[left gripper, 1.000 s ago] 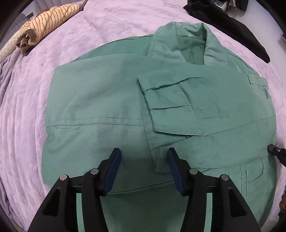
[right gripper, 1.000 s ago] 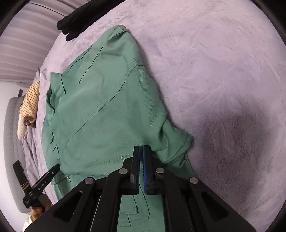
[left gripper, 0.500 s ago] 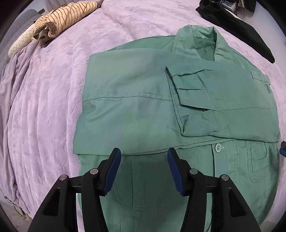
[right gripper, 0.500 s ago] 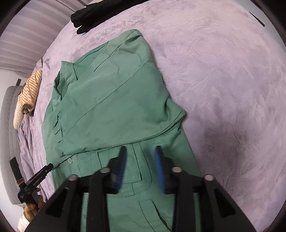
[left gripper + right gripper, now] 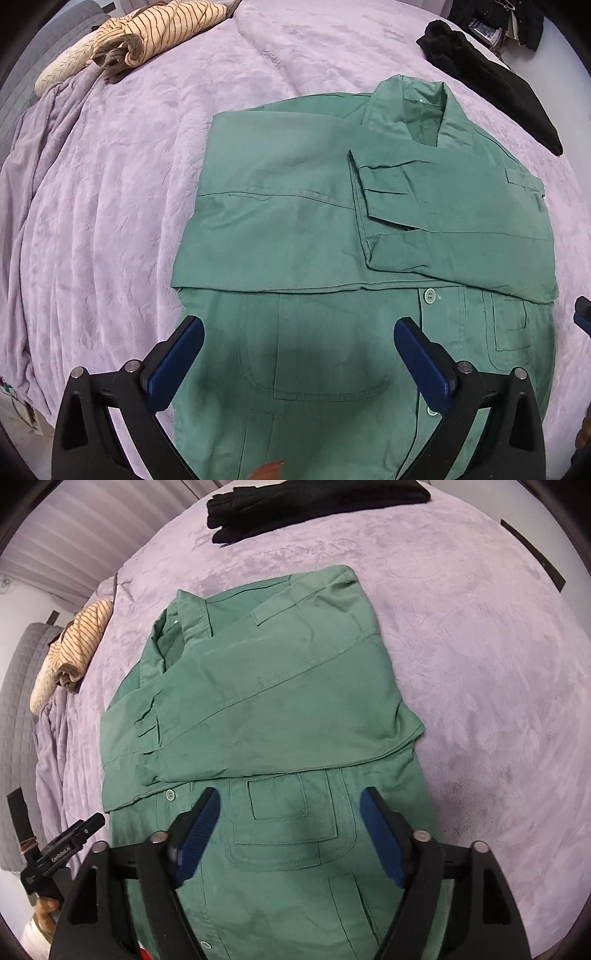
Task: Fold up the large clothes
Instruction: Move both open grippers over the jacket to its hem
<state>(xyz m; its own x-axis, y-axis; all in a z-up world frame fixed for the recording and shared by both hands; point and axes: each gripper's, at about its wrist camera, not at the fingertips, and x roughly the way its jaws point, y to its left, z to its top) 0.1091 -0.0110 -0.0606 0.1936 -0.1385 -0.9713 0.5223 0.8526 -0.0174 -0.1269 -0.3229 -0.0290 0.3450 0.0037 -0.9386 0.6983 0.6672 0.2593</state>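
Lilac bedspread (image 5: 110, 206) around green jacket (image 5: 295, 221)

- A bed (image 5: 155, 155) under a lilac plush blanket (image 5: 480, 664) fills the room.
- Grey quilted headboard (image 5: 18, 701) at the bed's end.
- Pale ribbed wall (image 5: 74, 535) behind the bed.

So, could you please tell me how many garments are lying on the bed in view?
3: the green jacket in the middle, a striped top bunched at the far left, and black clothing at the far right. Others may lie out of view.
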